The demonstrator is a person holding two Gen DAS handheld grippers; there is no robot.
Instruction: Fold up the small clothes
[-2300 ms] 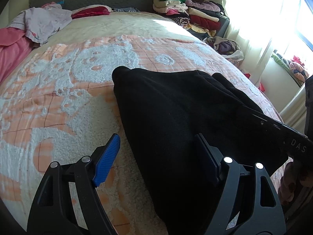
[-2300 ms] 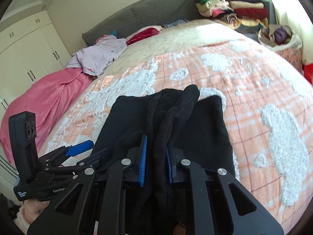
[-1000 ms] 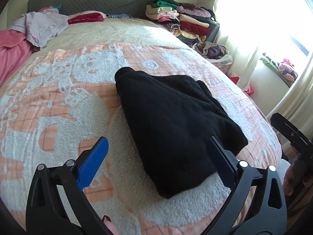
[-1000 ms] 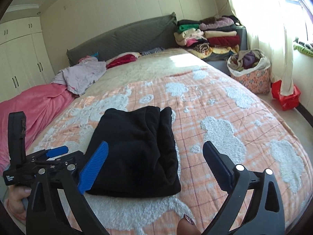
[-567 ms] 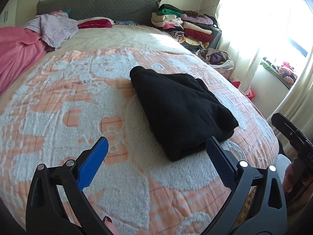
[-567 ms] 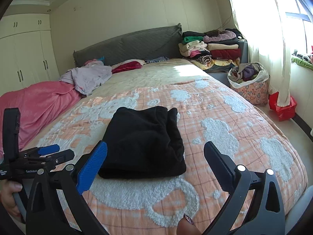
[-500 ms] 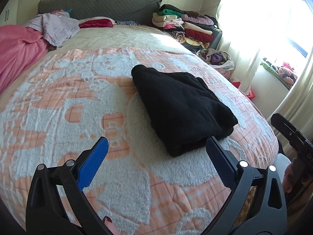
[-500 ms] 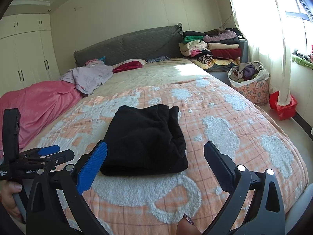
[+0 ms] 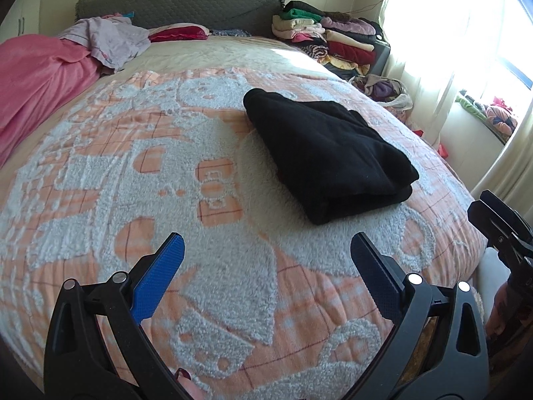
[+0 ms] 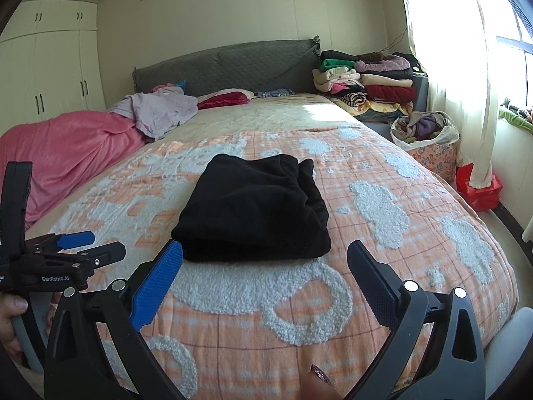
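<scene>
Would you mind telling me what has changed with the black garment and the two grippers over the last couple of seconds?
The right gripper let go of the black garment; both it and the left gripper opened and drew back toward the person. The garment stayed folded on the orange blanket.

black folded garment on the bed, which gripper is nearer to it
Right, though not by much. The right gripper hangs open just short of the black folded garment's near edge; the left gripper is open too, farther back and off to its left.
</scene>
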